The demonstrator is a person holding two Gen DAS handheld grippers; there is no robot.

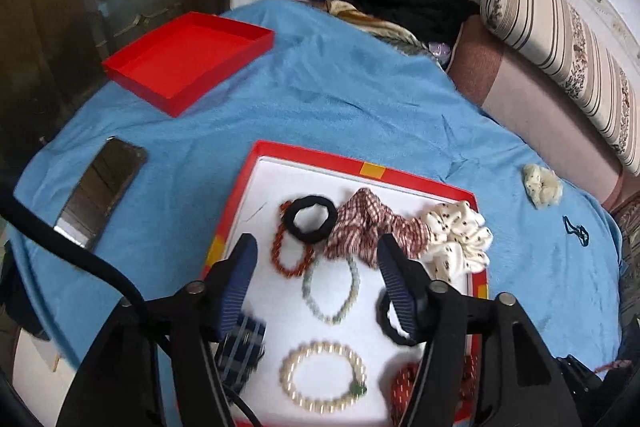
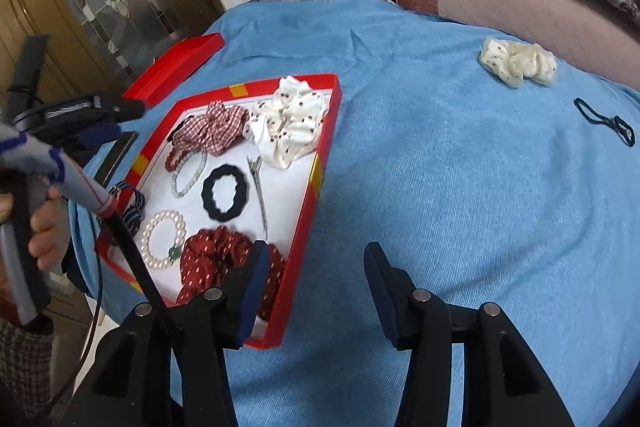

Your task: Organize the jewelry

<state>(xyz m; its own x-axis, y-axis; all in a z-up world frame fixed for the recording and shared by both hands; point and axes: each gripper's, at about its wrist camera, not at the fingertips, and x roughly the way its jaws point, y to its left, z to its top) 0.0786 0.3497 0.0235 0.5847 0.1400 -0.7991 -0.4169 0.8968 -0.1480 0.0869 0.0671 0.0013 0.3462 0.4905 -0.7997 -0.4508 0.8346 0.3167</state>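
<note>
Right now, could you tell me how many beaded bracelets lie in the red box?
3: a reddish-brown bracelet at the far left, a pale green bracelet mid-box, a pearl bracelet nearest; scrunchies may hide more.

Black hand-held gripper (image 1: pixel 316 263), ribbed navy pads (image 1: pixel 239 279), silver screws, black cable (image 1: pixel 76 251).

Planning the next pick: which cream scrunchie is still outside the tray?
The smaller cream scrunchie, alone on the blue cloth near the sofa; the other fills the tray's corner.

Home bedroom, blue bedspread (image 1: pixel 360 99), pillow (image 1: pixel 560 39)
</note>
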